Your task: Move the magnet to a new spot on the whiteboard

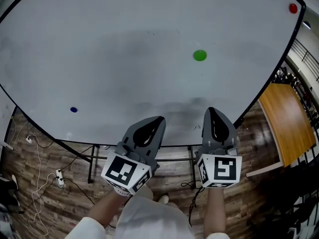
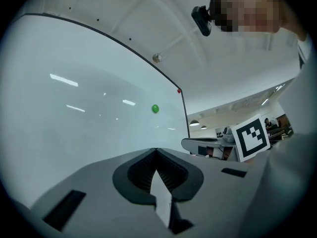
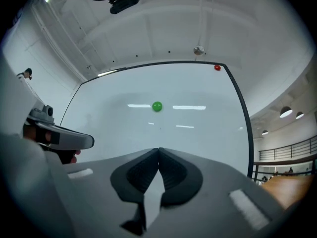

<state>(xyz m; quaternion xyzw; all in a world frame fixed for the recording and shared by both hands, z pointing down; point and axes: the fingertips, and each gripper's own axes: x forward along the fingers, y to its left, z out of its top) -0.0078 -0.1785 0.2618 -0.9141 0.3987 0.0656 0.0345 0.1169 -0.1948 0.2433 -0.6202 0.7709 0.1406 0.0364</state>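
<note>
Right gripper (image 3: 159,150): jaws clenched, ribbed pads meeting along one seam, nothing between them. Left gripper (image 2: 156,150): likewise pressed together and empty. Both are held low in front of the whiteboard (image 1: 99,59), tips raised slightly and apart from its surface.

Green magnet (image 3: 157,106): sits on the board straight ahead of the right jaws and a little above their seam, almost on their centre line. From the left jaws it lies ahead too, but off toward the right-hand side. Not touching either gripper.

Judgement: the right gripper is the nearer and better lined up, so the reach should be its own, forward and up. The jaws would have to part before they could close on the magnet.

The magnet is a round button with no long axis, so the roll of the jaws should matter little.

Other magnets: red magnet (image 1: 293,8) far up and right of the right jaws, at the board's corner; blue magnet (image 1: 74,110) well to the left of the left jaws. Which one the task means cannot be told for certain; green is my reading.
</note>
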